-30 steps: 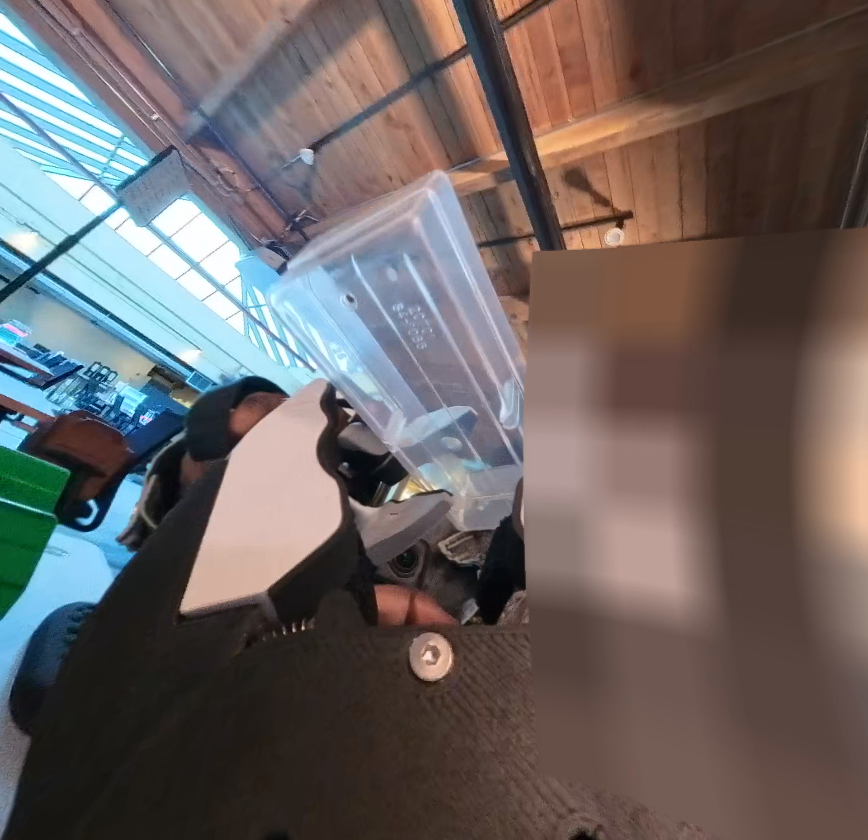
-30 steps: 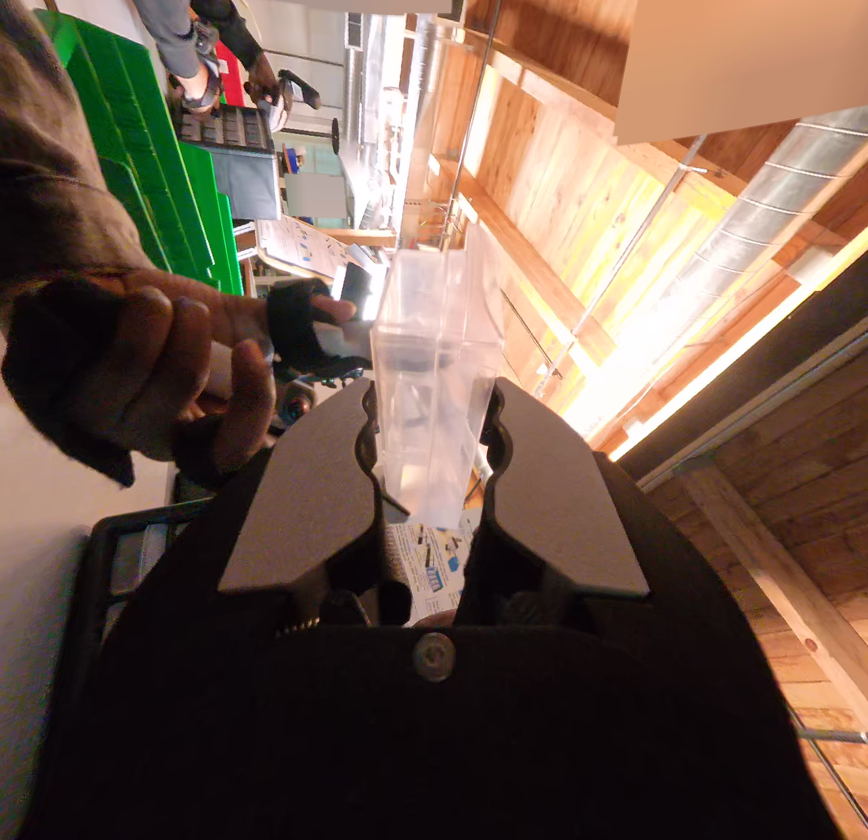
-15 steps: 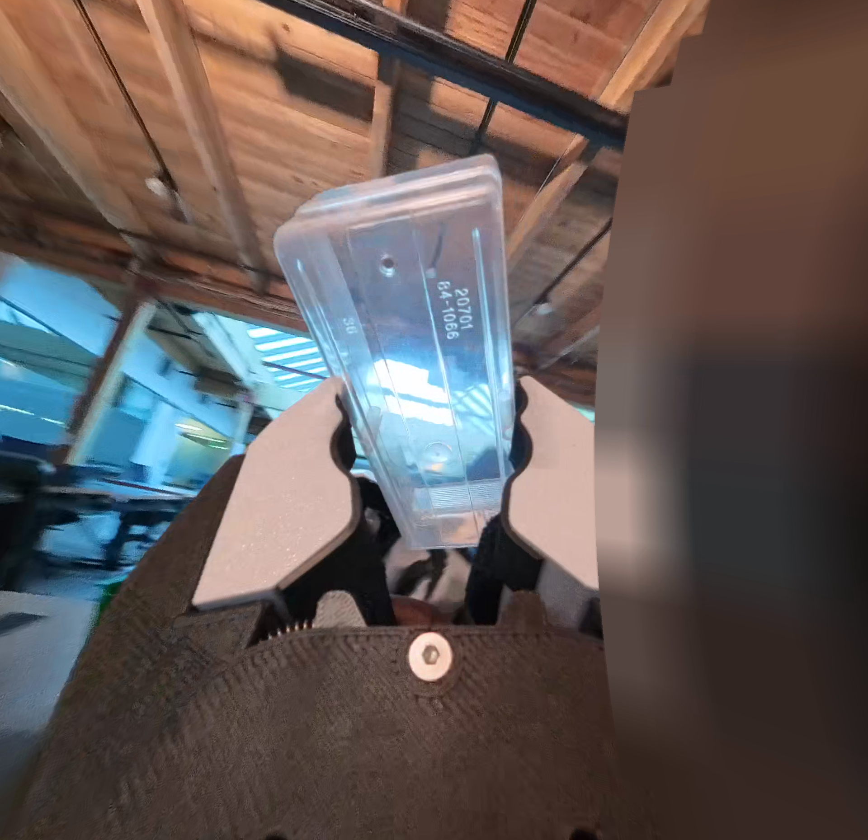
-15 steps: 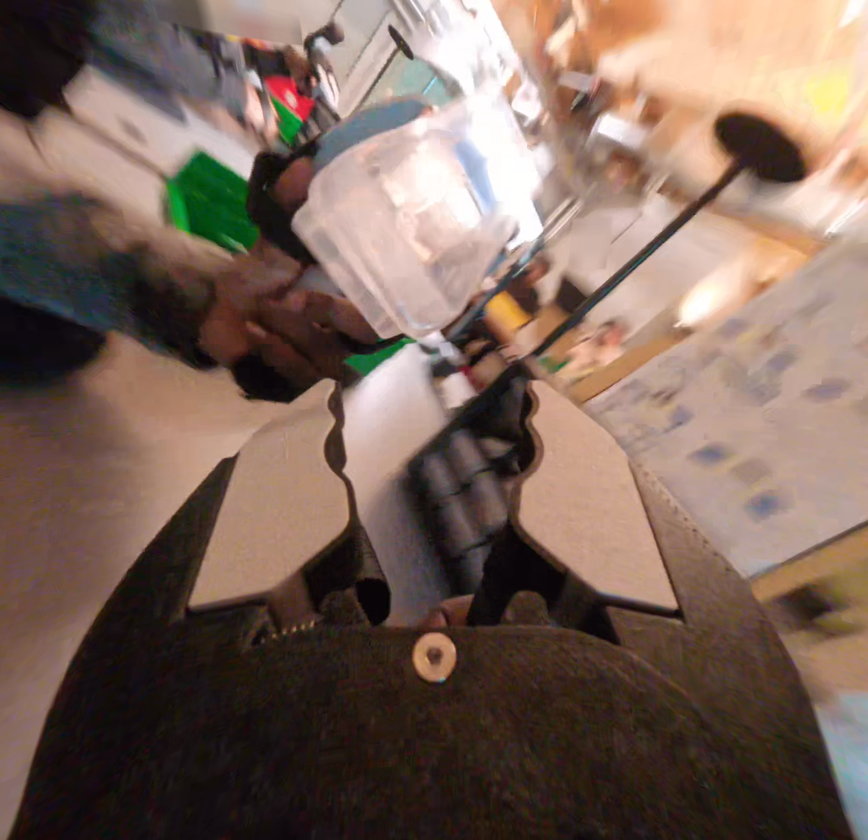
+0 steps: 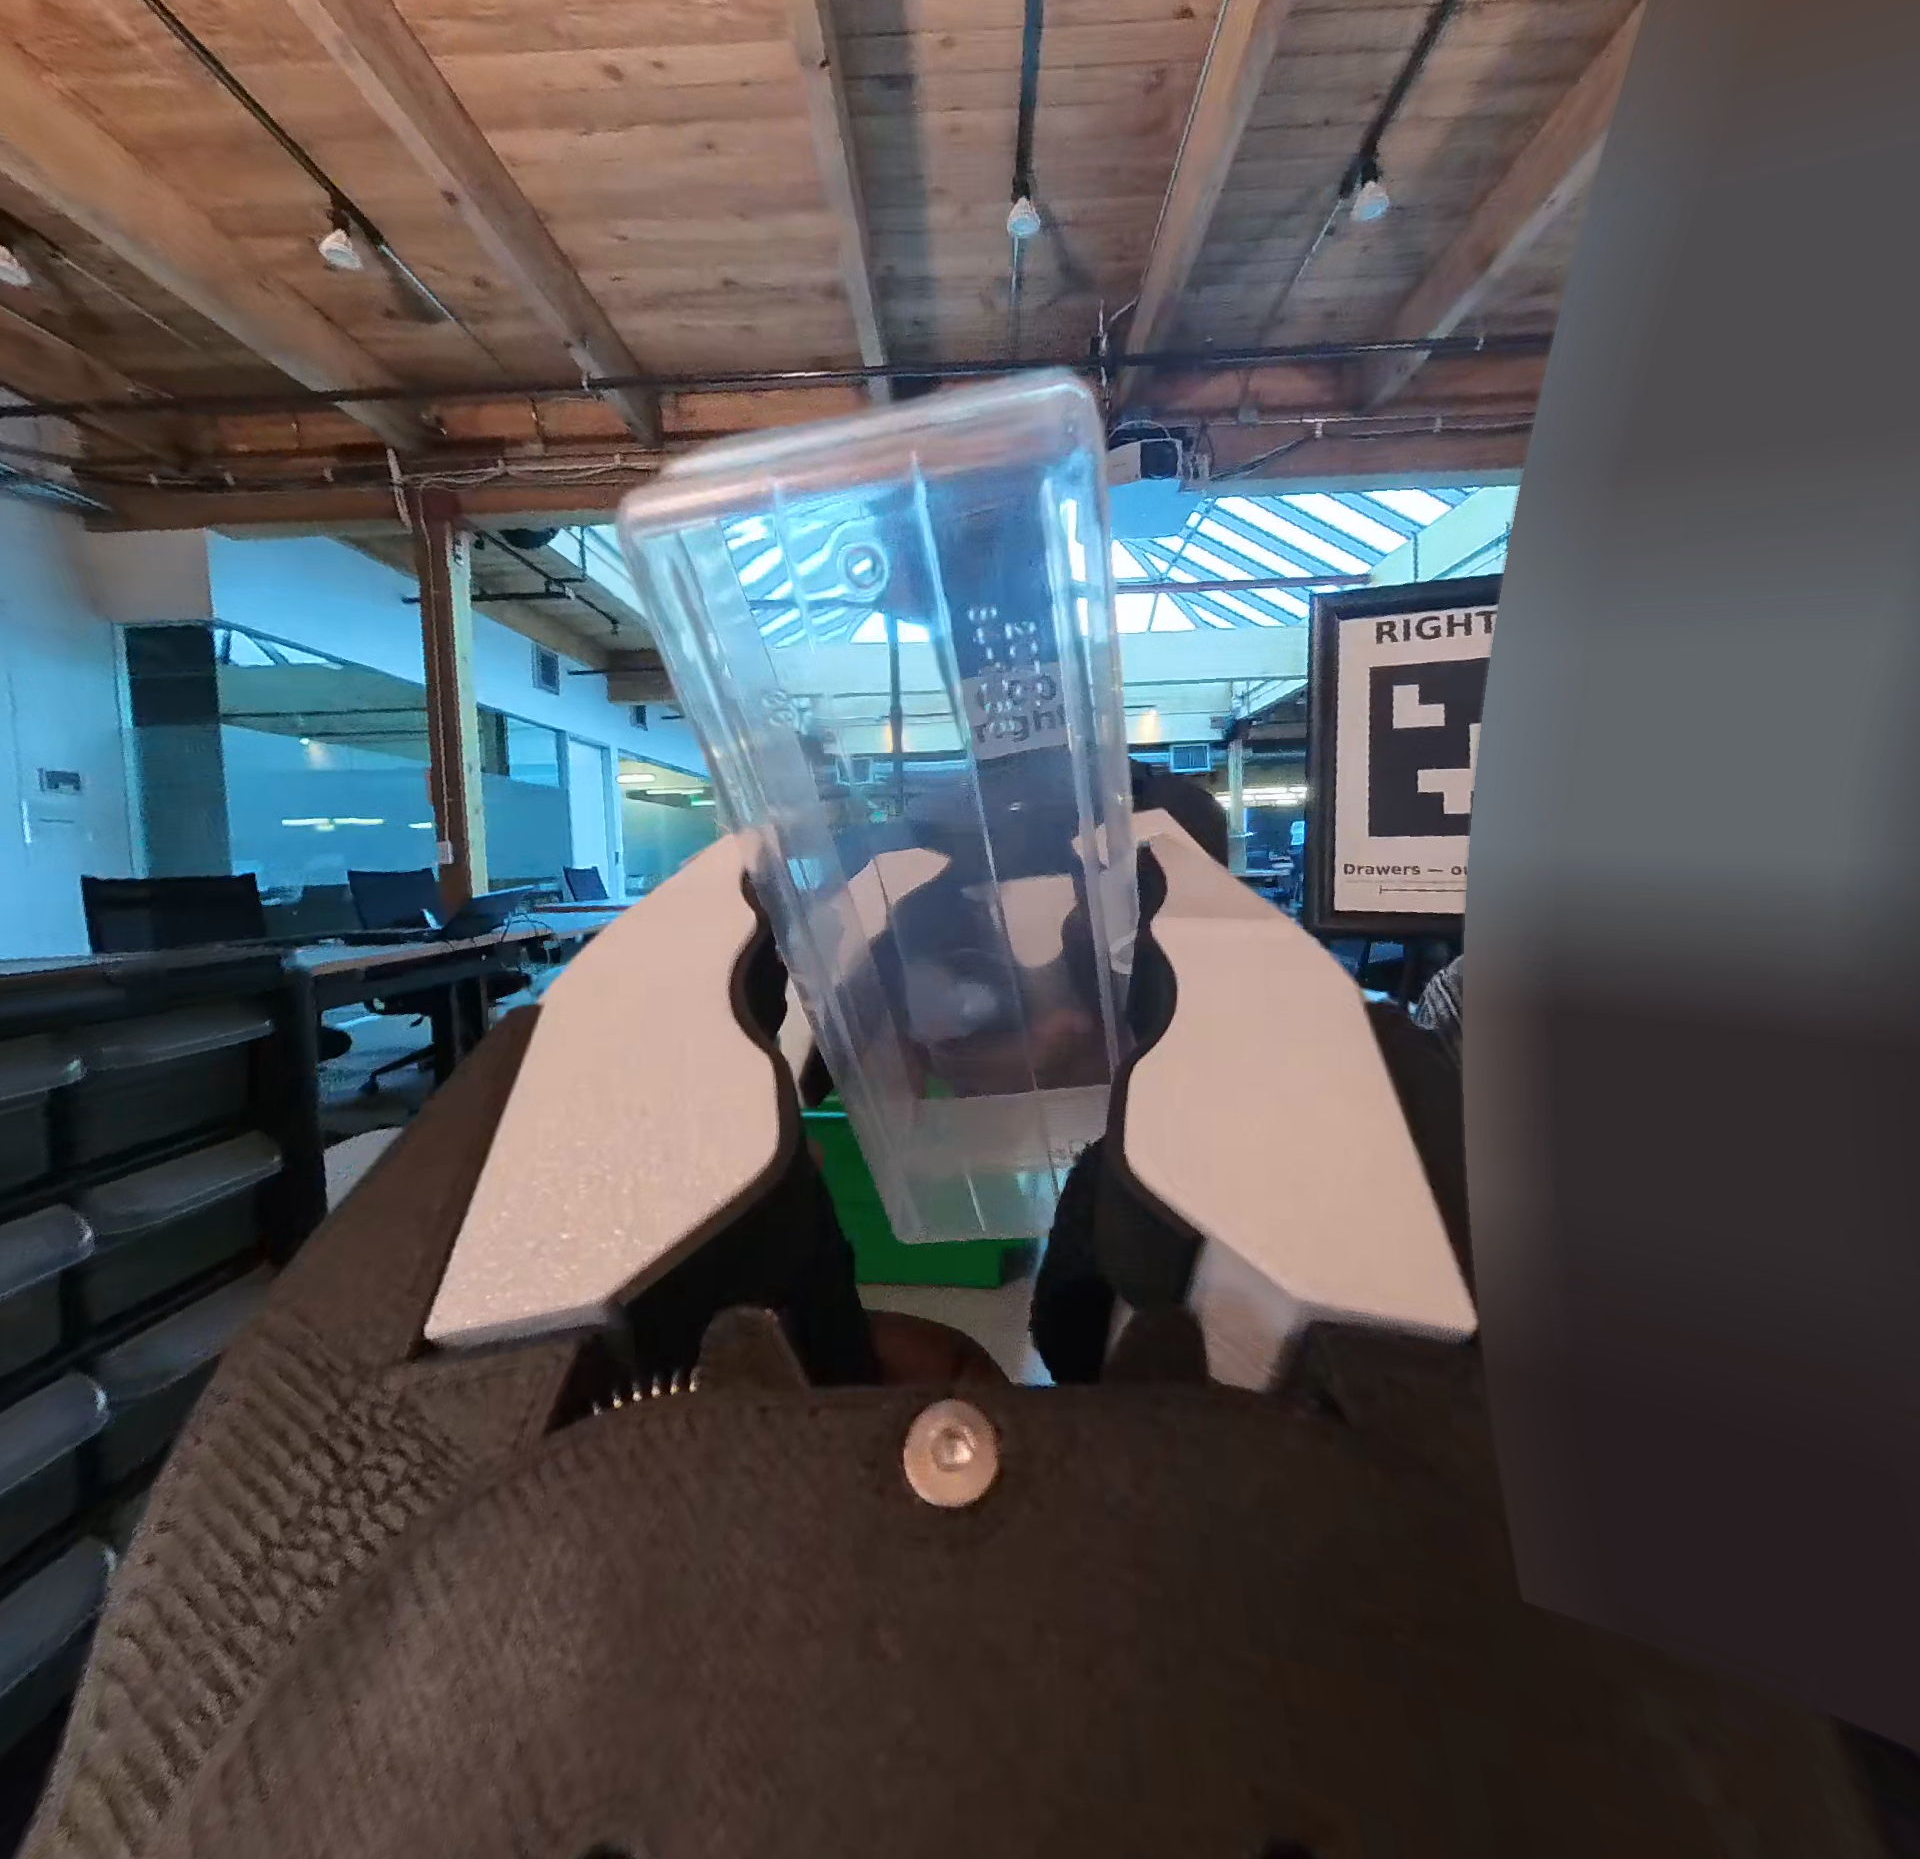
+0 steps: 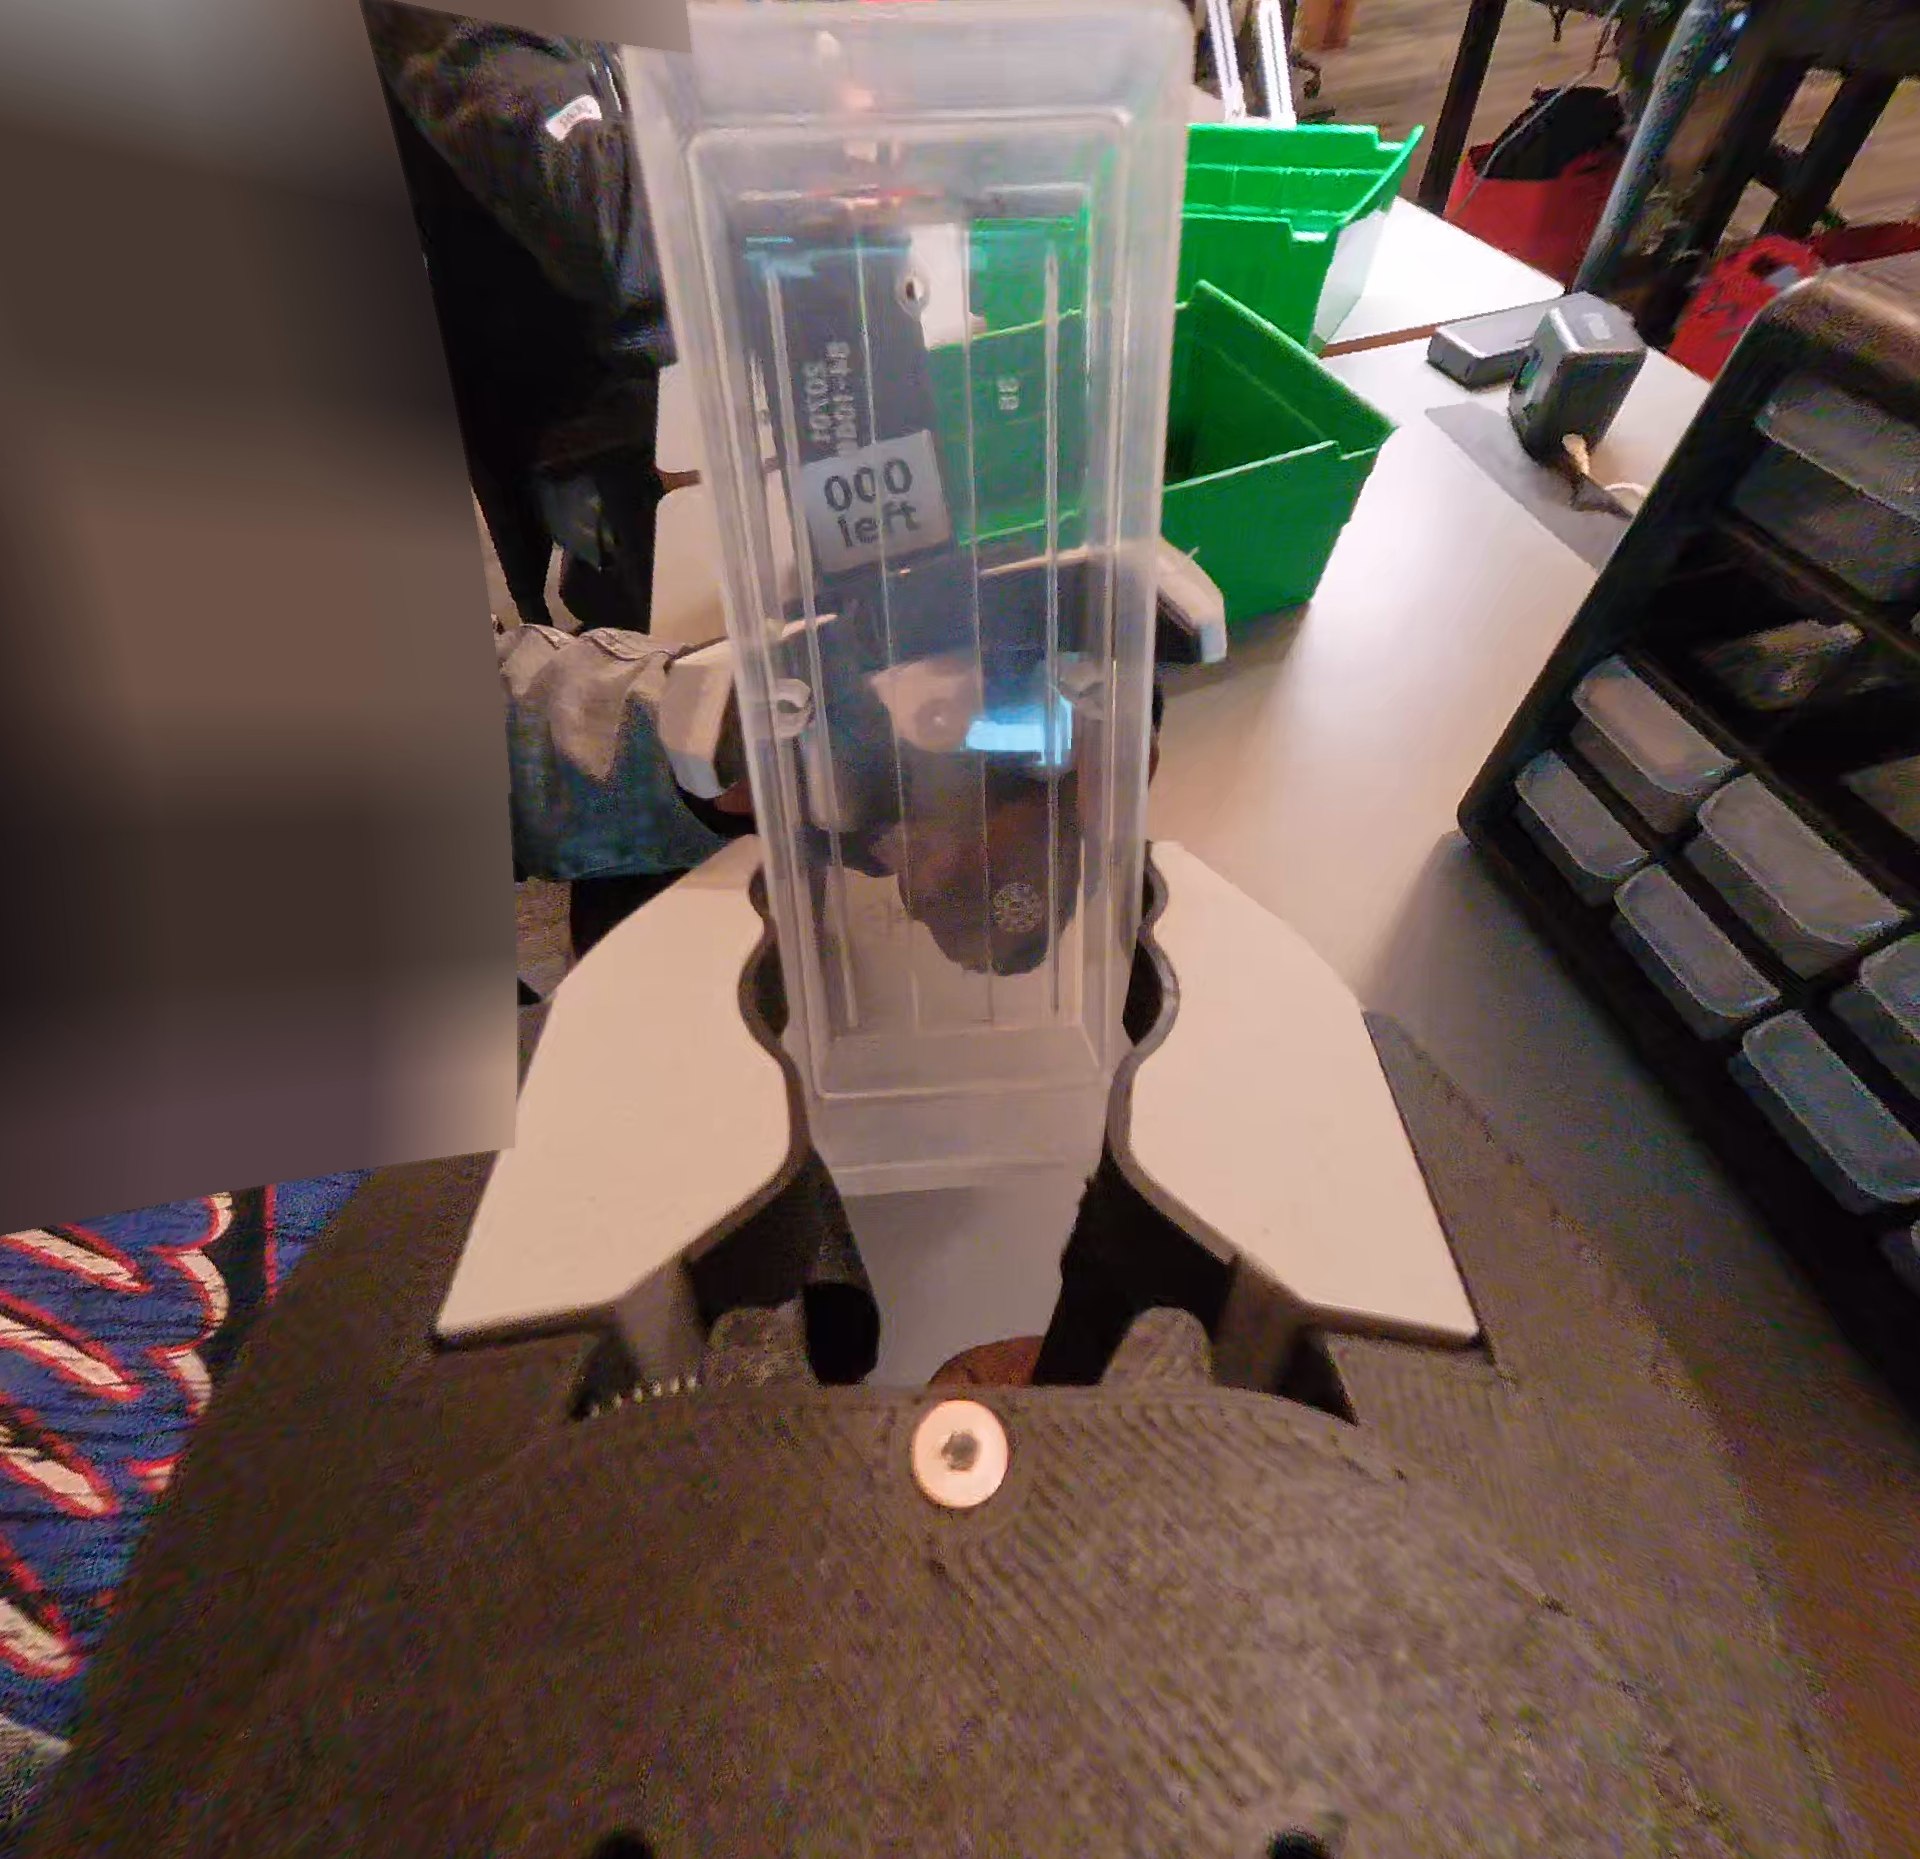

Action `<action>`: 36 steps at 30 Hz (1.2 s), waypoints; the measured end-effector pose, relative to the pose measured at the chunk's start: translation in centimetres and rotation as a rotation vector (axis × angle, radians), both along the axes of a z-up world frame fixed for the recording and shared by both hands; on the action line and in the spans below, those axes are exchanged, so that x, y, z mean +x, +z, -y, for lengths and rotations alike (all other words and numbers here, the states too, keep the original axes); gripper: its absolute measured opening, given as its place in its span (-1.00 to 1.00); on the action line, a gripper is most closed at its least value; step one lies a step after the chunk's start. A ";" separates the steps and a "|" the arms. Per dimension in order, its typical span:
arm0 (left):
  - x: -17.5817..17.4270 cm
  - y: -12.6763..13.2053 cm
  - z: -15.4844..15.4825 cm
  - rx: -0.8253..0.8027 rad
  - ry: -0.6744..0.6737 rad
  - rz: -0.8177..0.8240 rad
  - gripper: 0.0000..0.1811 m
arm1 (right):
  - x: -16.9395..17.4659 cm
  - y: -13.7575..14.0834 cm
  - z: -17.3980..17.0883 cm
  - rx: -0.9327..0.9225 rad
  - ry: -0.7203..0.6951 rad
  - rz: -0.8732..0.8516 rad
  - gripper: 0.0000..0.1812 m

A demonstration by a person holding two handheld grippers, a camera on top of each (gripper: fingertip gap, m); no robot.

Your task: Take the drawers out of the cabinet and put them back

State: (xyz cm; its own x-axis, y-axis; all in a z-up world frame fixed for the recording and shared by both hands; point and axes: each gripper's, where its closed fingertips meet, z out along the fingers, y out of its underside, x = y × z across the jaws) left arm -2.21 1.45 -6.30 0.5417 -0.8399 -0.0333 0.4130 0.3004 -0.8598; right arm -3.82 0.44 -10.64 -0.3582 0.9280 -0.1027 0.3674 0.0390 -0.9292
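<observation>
A clear plastic drawer (image 5: 914,822) stands up between the fingers of my left gripper (image 5: 945,853), which is shut on its lower sides. I see its underside there. In the right wrist view the same drawer (image 6: 935,562) shows its open inside. My right gripper (image 6: 951,864) is shut on its near end. The left gripper's fingers (image 6: 702,713) clamp the drawer a little farther along, facing me. The black cabinet (image 6: 1714,770) with several grey drawers stands on the table at the right, with open slots near its top. It also shows in the left wrist view (image 5: 125,1186).
Green bins (image 6: 1268,459) stand on the light table (image 6: 1351,749) behind the drawer. Small grey devices (image 6: 1574,365) lie at the back right. A person in dark clothes (image 6: 520,251) stands at the left. A framed marker sign (image 5: 1403,749) stands at the right.
One second ago my right gripper held the drawer. The left gripper took it, the right let go and swung away. Now the right has closed on it again, and both views have tilted down.
</observation>
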 end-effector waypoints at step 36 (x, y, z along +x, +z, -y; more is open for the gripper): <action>-0.2 -3.9 -3.6 -0.104 0.140 -0.135 -0.32 | 30.2 -16.4 -32.3 0.828 -0.230 1.003 -0.31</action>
